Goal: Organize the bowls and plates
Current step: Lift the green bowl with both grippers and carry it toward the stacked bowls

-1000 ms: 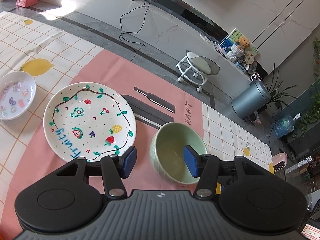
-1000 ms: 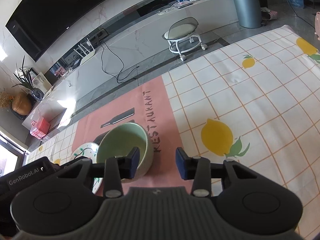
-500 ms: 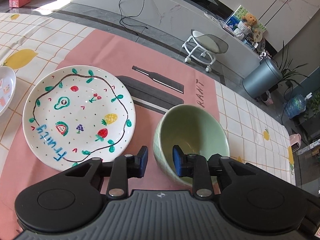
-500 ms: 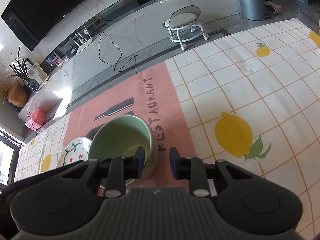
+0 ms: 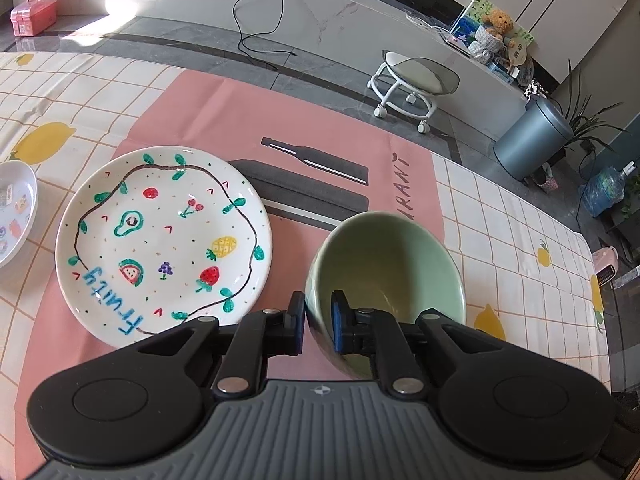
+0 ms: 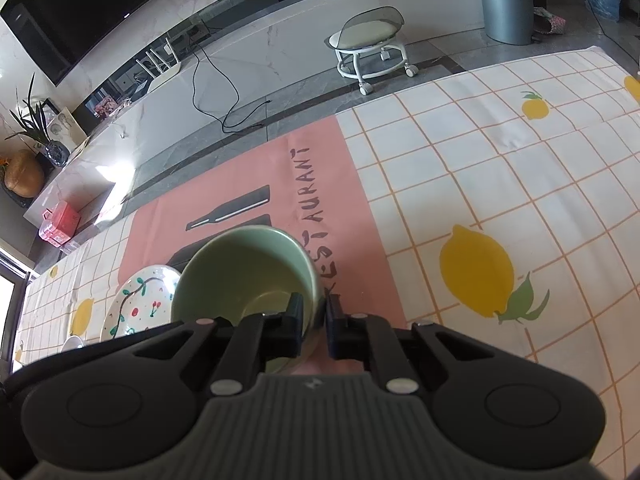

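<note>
Left wrist view: left gripper point(image 5: 317, 322) had its jaws clamped on the near rim of the green bowl point(image 5: 390, 258), one pad outside the wall, one inside. Bowl sat lower center-right of frame, over the pink mat point(image 5: 224, 116) on the counter. Fruit-painted plate point(image 5: 160, 240) lay just left of it, not touching. Right wrist view: right gripper point(image 6: 313, 322) jaws pinched the same bowl's point(image 6: 240, 268) rim at lower center, plate point(image 6: 138, 300) at lower left.
</note>
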Demonstrator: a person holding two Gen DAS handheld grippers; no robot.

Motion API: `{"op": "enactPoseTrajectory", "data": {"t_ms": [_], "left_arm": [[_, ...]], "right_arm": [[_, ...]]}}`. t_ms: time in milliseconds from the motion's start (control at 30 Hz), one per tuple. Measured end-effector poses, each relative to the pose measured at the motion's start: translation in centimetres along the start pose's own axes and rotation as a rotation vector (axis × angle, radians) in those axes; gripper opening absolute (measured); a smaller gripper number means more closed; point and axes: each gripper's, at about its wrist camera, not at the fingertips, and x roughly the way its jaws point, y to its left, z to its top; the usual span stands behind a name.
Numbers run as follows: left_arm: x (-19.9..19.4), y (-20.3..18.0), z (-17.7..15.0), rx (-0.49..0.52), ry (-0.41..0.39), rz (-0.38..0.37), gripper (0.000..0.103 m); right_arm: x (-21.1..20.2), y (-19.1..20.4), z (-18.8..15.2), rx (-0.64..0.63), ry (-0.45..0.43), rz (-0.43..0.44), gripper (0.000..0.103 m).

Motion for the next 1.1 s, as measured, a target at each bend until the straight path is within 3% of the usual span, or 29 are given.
{"op": "enactPoseTrajectory", "data": {"t_ms": [400,1100], "left_arm": [[-7.0,0.4,-2.3,-0.008,-0.079,-0.011,0.014],[-22.0,6.7,-8.6,-0.019,-0.255,0.005,0.014]], "right_arm": [[-6.1,1.3,-2.2,0.002,-0.063,0.044,0.008],[-18.8,7.6,-12.4,-0.034,-0.143,0.179,0.008]]}}
